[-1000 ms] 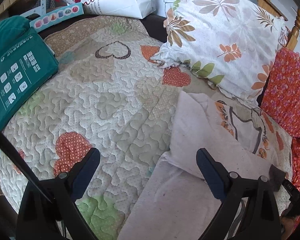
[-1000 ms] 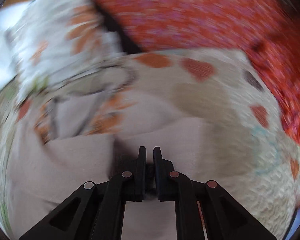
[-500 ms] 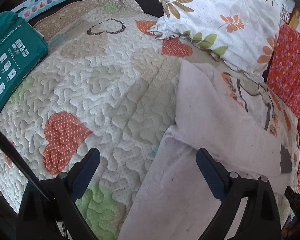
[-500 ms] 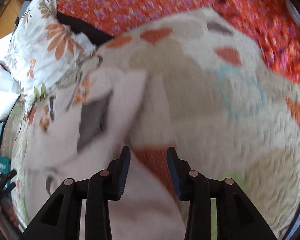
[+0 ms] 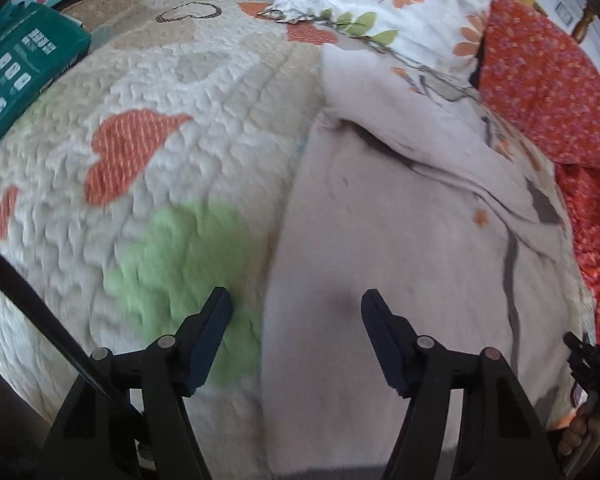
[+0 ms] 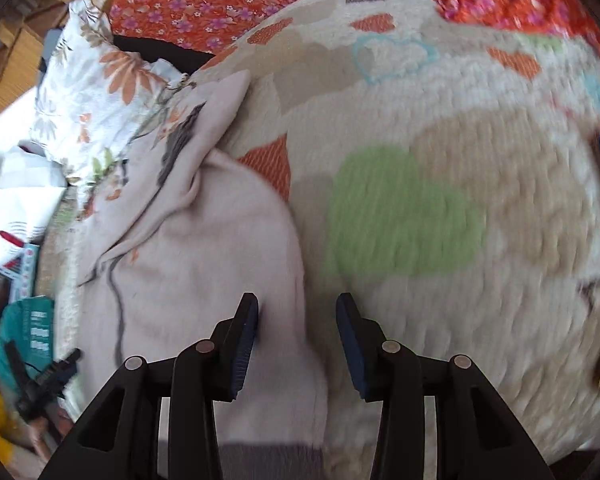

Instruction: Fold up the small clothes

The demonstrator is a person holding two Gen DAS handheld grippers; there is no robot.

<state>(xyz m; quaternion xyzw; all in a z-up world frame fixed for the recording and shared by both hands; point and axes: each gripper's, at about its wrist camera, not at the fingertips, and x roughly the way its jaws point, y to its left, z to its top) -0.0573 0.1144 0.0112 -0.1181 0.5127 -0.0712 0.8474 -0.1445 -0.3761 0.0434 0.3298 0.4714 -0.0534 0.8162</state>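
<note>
Garment, pale pink, lies on heart-patterned quilt on bed; floral pillow at 12 o'clock. Left tongs closing, straddling its edge, unclamped; right tongs parted, angled down over opposite edge

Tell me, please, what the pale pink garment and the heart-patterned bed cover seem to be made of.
The pale pink garment looks like soft, matte knit, probably cotton jersey: it drapes in limp folds without shine. The heart-patterned bed cover looks like quilted, padded cotton: wavy stitching puffs its surface between appliqué hearts.
</note>
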